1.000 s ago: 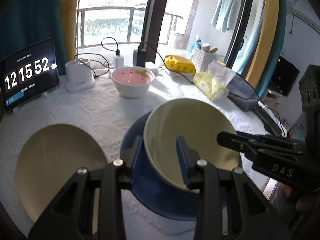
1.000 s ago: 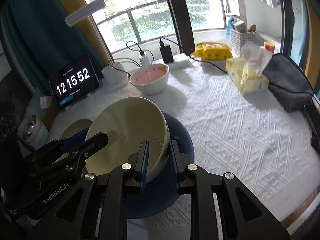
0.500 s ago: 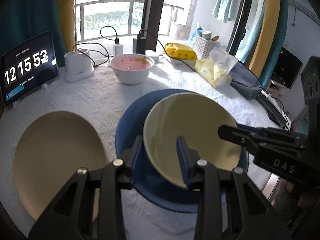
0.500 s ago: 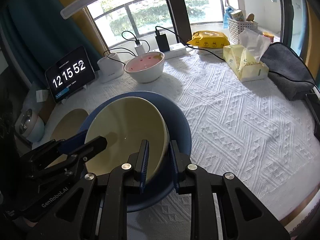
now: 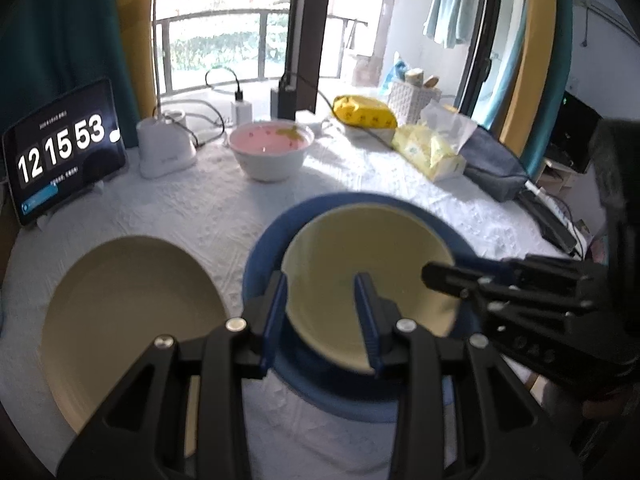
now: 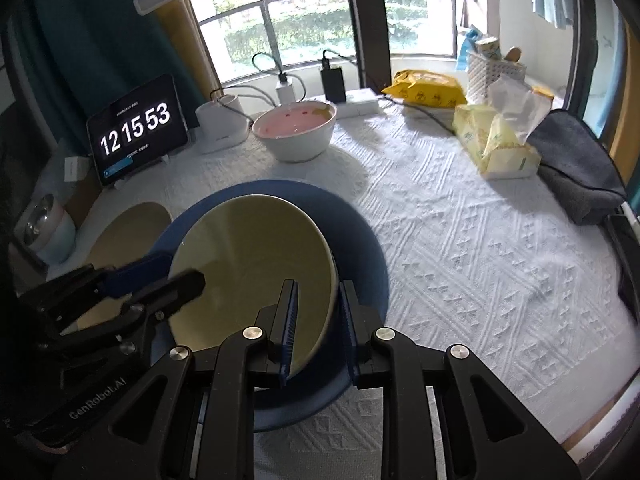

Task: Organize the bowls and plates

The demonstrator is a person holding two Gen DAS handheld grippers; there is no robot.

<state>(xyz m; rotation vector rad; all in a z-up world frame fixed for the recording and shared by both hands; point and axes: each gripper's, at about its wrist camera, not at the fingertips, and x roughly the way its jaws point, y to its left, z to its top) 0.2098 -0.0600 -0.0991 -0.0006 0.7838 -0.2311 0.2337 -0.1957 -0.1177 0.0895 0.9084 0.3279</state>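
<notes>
A cream bowl [image 5: 368, 276] [image 6: 256, 264] sits in the blue plate [image 5: 268, 248] [image 6: 360, 248] on the white cloth. My left gripper [image 5: 322, 312] straddles the bowl's near left rim, one finger outside, one inside. My right gripper [image 6: 318, 320] straddles its right rim, and the jaws now stand apart from the rim. Each gripper shows in the other's view: the right [image 5: 500, 284], the left [image 6: 132, 284]. A cream plate [image 5: 128, 320] [image 6: 128, 228] lies to the left. A white bowl with pink inside [image 5: 272, 152] [image 6: 296, 132] stands further back.
At the back stand a tablet clock [image 5: 60, 152], a white lamp base [image 5: 164, 148] with cables and chargers, a yellow packet [image 5: 366, 114], a tissue pack [image 5: 430, 152] and a grey pouch [image 5: 496, 168]. The table's front edge [image 6: 592, 428] is near on the right.
The cream bowl has come down into the blue plate. Both grippers lowered with it and their jaws have spread a little around the rim.
</notes>
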